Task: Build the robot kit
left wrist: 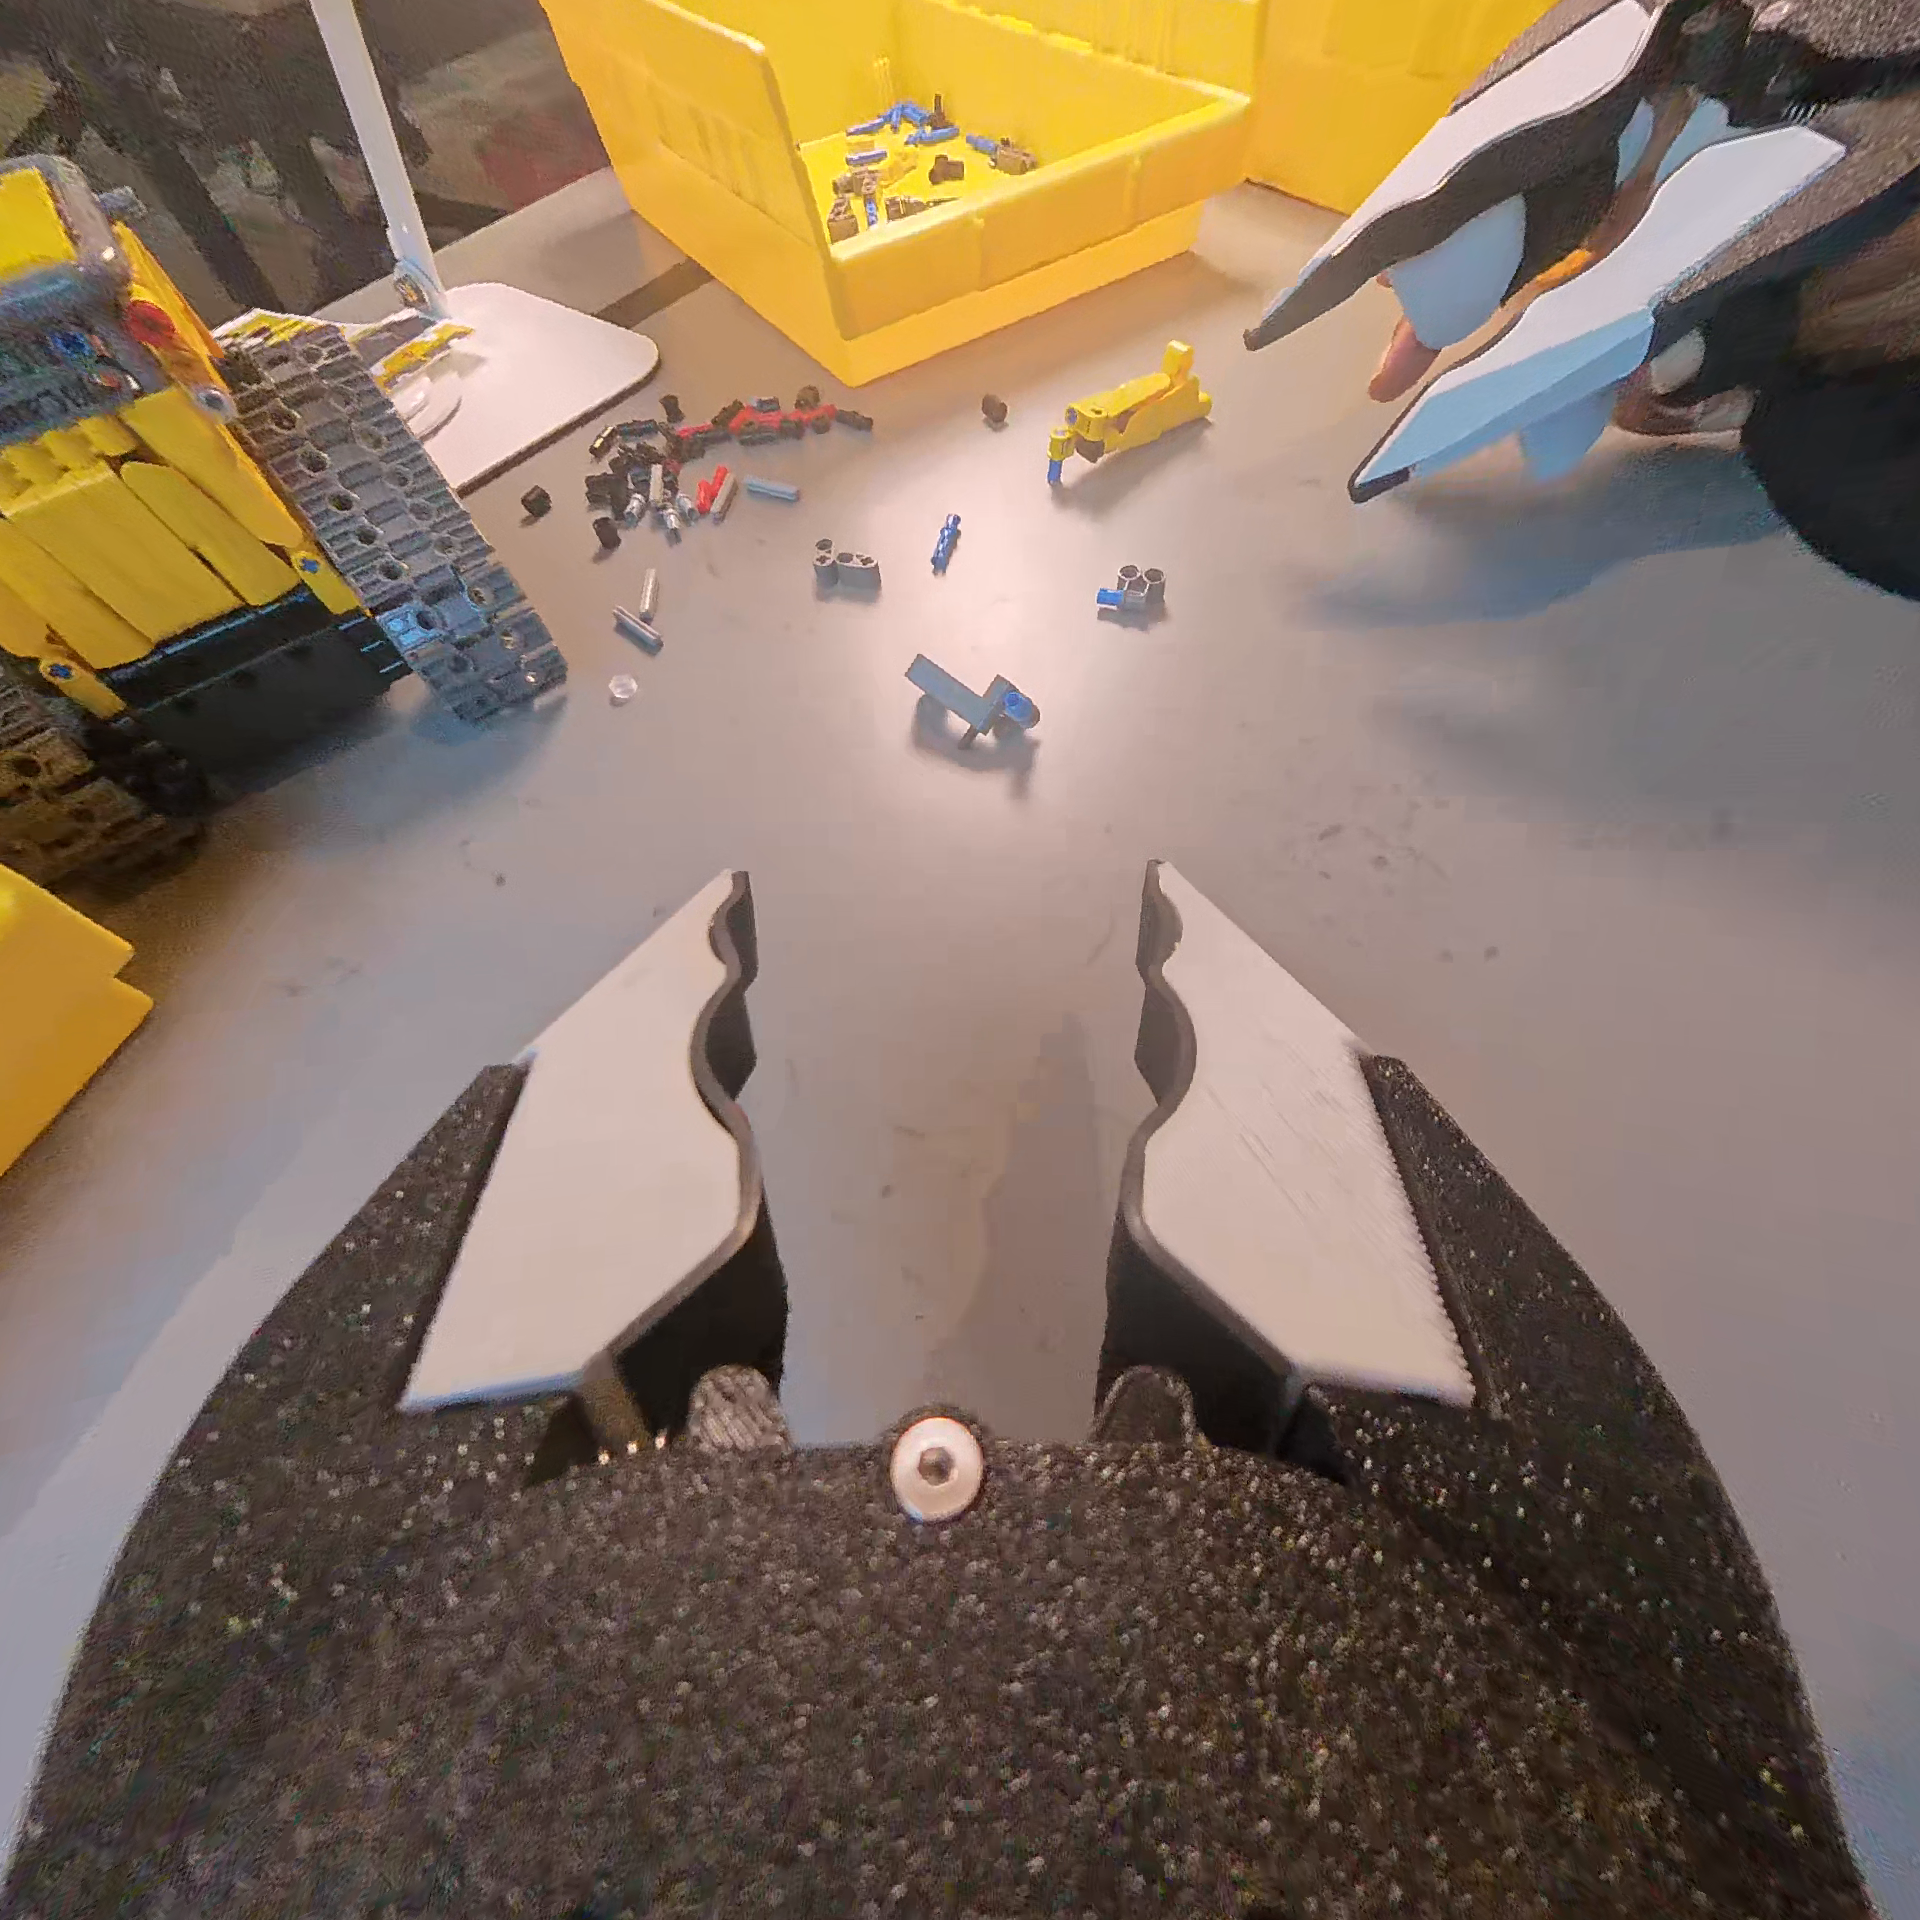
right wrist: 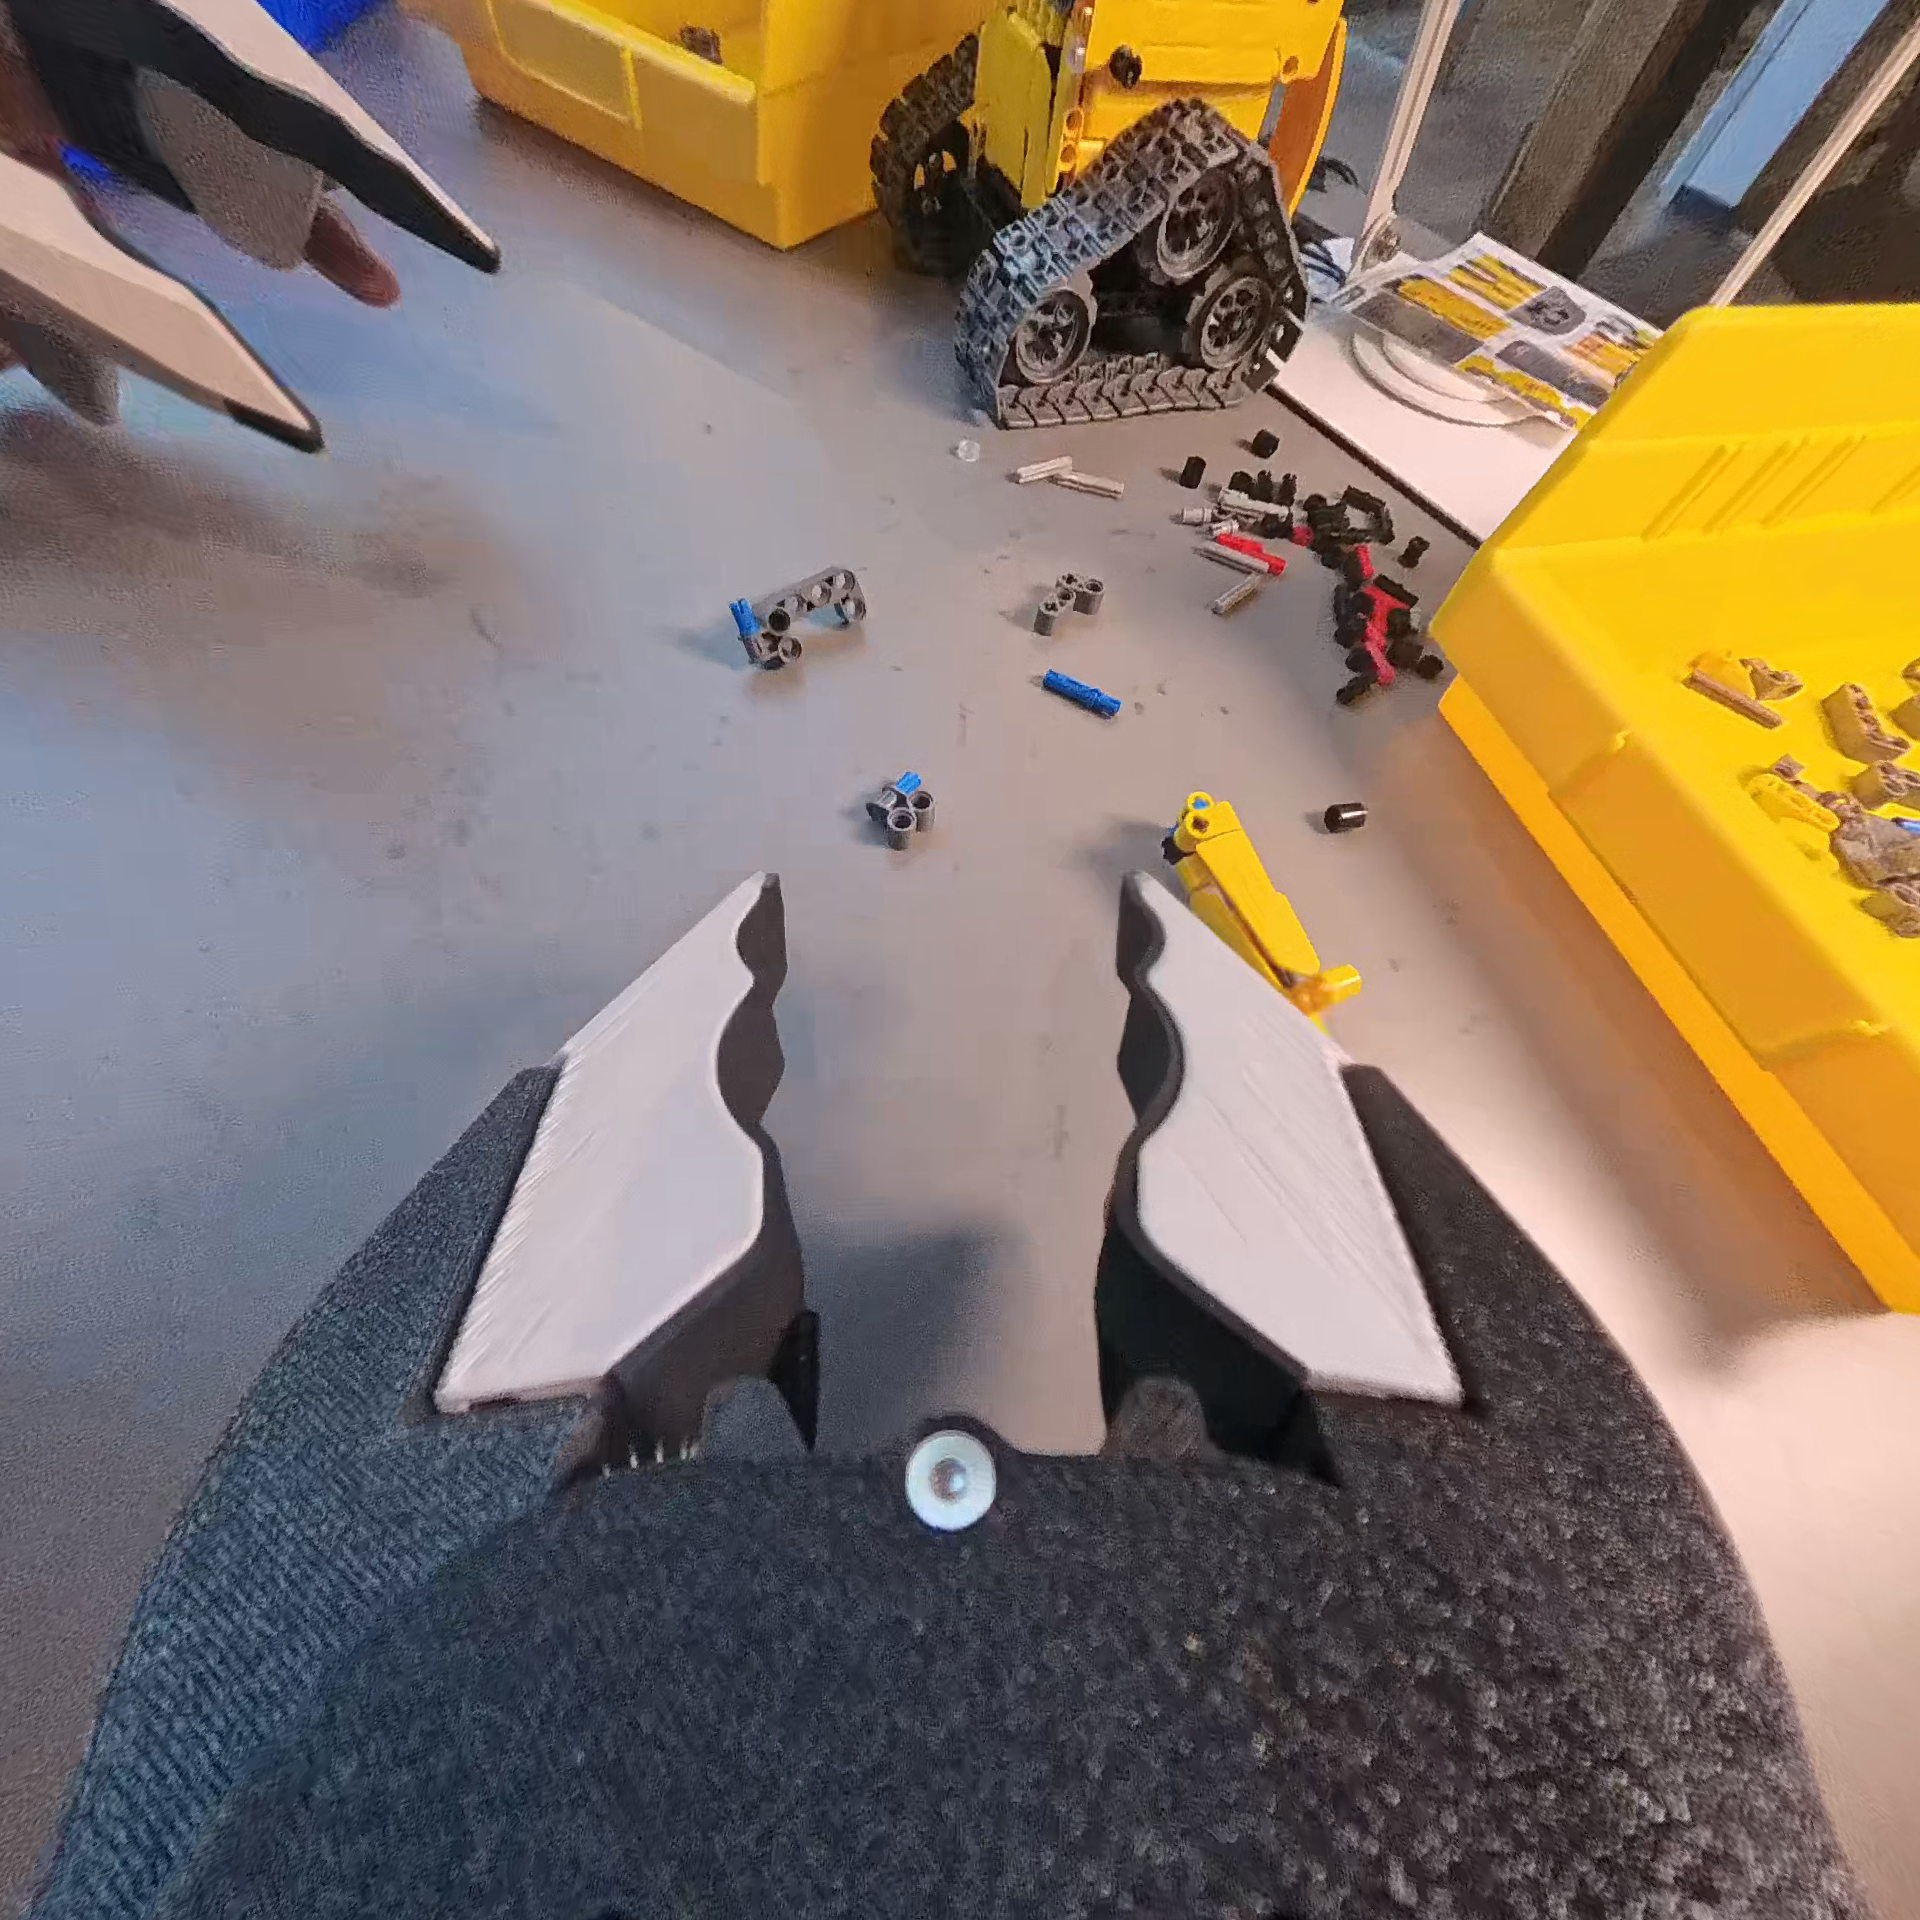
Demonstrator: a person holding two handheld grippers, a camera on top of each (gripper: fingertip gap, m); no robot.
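Observation:
My left gripper (left wrist: 943, 883) is open and empty above the grey table, pointing at a grey angled piece with a blue pin (left wrist: 971, 707). My right gripper (right wrist: 948, 883) is open and empty; its right finger lies next to a small yellow assembly (right wrist: 1247, 914), and a grey connector with a blue pin (right wrist: 902, 810) sits just ahead. The right gripper also shows in the left wrist view (left wrist: 1304, 414), open, near the yellow assembly (left wrist: 1132, 410). The left gripper shows at the upper left of the right wrist view (right wrist: 400, 351), open. A loose blue pin (right wrist: 1081, 693) lies between them.
A yellow tracked toy vehicle (right wrist: 1132, 270) stands at the back. A yellow bin (right wrist: 1714, 520) with several small parts is on the right. A pile of black and red pins (right wrist: 1351, 592) lies near it. A white stand base (left wrist: 520, 353) holds a booklet (right wrist: 1496, 322). To reach the loose blue pin (right wrist: 1081, 693) in a straight line is about 11 cm for my right fingers, about 20 cm for my left. The left camera catches it too, in the left wrist view (left wrist: 942, 543).

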